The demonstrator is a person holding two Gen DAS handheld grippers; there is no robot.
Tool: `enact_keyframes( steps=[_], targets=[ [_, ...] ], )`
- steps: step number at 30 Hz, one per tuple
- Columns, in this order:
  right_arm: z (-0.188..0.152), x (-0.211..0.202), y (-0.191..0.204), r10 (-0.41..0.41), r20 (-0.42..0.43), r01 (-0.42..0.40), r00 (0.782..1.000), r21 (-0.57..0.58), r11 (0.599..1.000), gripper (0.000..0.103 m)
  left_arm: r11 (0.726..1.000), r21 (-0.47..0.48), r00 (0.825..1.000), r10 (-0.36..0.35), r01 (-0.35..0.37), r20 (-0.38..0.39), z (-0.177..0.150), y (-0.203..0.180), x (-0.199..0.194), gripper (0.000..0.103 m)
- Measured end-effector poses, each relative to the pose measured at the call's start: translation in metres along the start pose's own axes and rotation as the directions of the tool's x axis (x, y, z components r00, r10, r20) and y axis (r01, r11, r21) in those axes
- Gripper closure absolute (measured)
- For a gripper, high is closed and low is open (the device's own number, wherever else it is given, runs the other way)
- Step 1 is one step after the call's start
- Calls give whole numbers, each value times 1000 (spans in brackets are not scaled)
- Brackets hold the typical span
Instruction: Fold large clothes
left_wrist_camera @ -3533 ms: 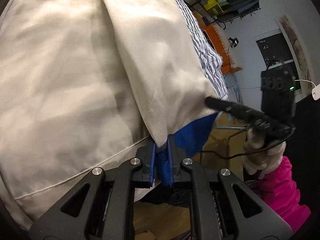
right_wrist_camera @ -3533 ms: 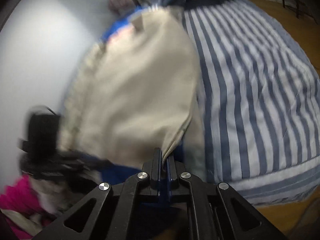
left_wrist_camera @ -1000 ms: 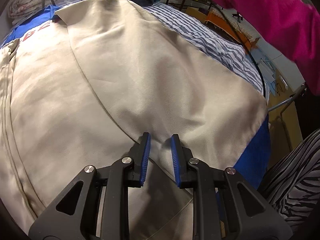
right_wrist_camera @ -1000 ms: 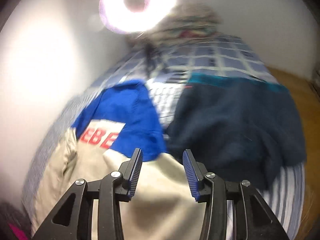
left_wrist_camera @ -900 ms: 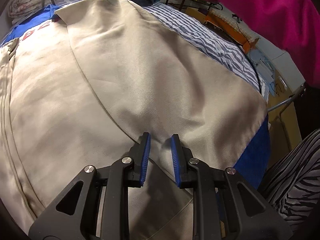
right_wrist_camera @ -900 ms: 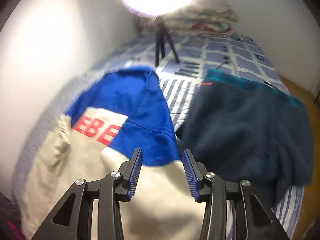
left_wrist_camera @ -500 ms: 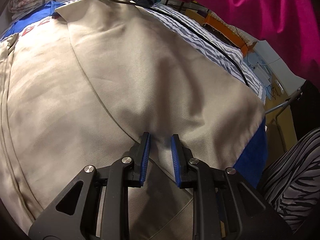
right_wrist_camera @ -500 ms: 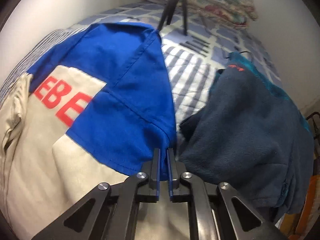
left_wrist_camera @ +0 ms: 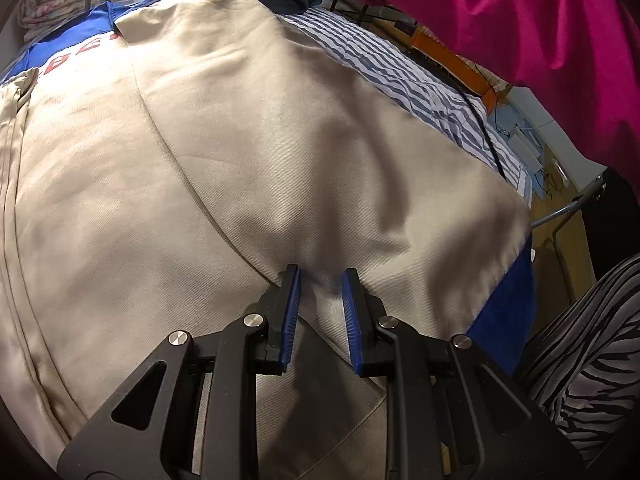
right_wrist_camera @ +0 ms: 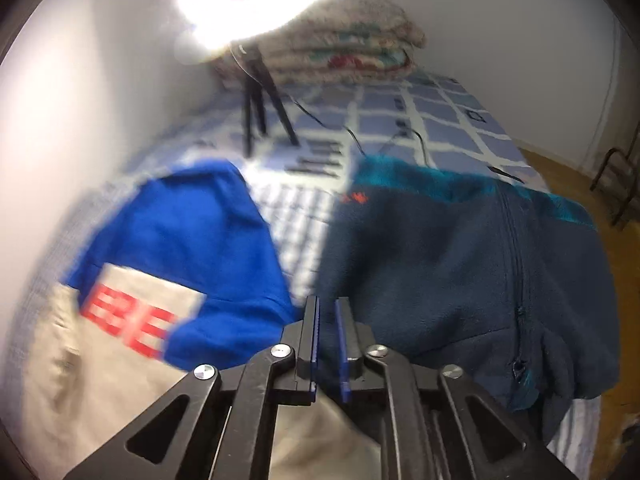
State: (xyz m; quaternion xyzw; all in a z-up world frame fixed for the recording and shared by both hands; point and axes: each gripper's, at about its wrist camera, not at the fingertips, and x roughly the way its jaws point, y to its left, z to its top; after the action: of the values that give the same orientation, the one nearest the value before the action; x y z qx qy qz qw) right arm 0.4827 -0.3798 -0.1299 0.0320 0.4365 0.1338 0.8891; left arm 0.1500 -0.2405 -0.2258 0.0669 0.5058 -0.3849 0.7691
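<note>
A large beige and blue jacket (left_wrist_camera: pixel 224 152) with red letters lies spread on the striped bed (left_wrist_camera: pixel 404 80), one beige panel folded across it. My left gripper (left_wrist_camera: pixel 317 280) is open, its blue pads resting on the beige cloth near the fold line. In the right wrist view the jacket's blue top part (right_wrist_camera: pixel 188 248) with the red letters lies at the left. My right gripper (right_wrist_camera: pixel 327 304) has its jaws nearly closed with a narrow gap, at the blue part's right edge; I cannot see cloth between them.
A dark navy fleece (right_wrist_camera: pixel 460 276) lies to the right of the jacket. A ring light on a tripod (right_wrist_camera: pixel 260 92) and folded blankets (right_wrist_camera: pixel 344 52) stand at the bed's head. A pink sleeve (left_wrist_camera: pixel 520 24) reaches over the bed; wood floor (right_wrist_camera: pixel 560 168) on the right.
My right gripper closed at the blue edge, then lifted back and its view swung up, blurred. My left gripper stayed open on the beige cloth. The pink sleeve moved further across.
</note>
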Motion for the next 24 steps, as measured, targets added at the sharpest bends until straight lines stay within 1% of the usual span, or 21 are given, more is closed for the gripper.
enact_keyframes(
  steps=[1,2,3,6,8,10,11,12,14,16,18,20,22,23,24],
  targets=[
    [0,-1,7,45,-10,-45,999,-24,999,93,1000,0,1000,1,-1,0,0,0,0,84],
    [-2,-1,20,101,-42,-104,994,-63,993,93,1000,0,1000,2,-2,0,0,0,0,84],
    [-5,5,32,134,-88,-142,987,-96,985,93,1000,1,1000,2,-2,0,0,-1,0,84],
    [-19,34,64,165,-227,-205,960,-167,964,93,1000,4,1000,6,-6,2,0,-2,0,84],
    [-26,59,75,93,-258,-152,962,-217,964,94,1000,6,1000,8,-8,2,1,-3,0,84],
    [-24,88,68,14,-256,-63,966,-184,981,94,1000,7,1000,8,-8,3,1,-3,1,84],
    [-22,100,61,-16,-249,-24,968,-156,987,98,1000,8,1000,9,-9,4,1,-3,1,84],
    [-19,109,53,-34,-246,4,969,-122,993,101,1000,9,1000,9,-9,4,1,-3,1,84],
    [-13,112,44,-23,-216,10,976,-61,998,102,1000,5,1000,5,-5,4,1,-3,0,84],
    [-9,103,42,-18,-188,11,982,-36,999,100,1000,4,1000,4,-4,5,1,-3,1,83],
    [-6,81,44,23,-151,-27,988,-21,999,88,1000,4,1000,2,-2,4,1,-2,1,83],
    [-2,51,45,63,-111,-64,992,-3,998,83,1000,-6,1000,-5,5,-3,1,-2,0,83],
    [-2,8,46,104,-59,-104,993,14,995,83,999,-28,1000,-23,22,-14,2,0,-3,83],
    [-2,-9,44,113,-41,-112,993,18,994,82,998,-44,999,-38,37,-20,2,1,-5,83],
    [-4,-37,43,119,-17,-118,993,20,993,82,997,-54,999,-49,47,-24,2,2,-6,83]
  ],
)
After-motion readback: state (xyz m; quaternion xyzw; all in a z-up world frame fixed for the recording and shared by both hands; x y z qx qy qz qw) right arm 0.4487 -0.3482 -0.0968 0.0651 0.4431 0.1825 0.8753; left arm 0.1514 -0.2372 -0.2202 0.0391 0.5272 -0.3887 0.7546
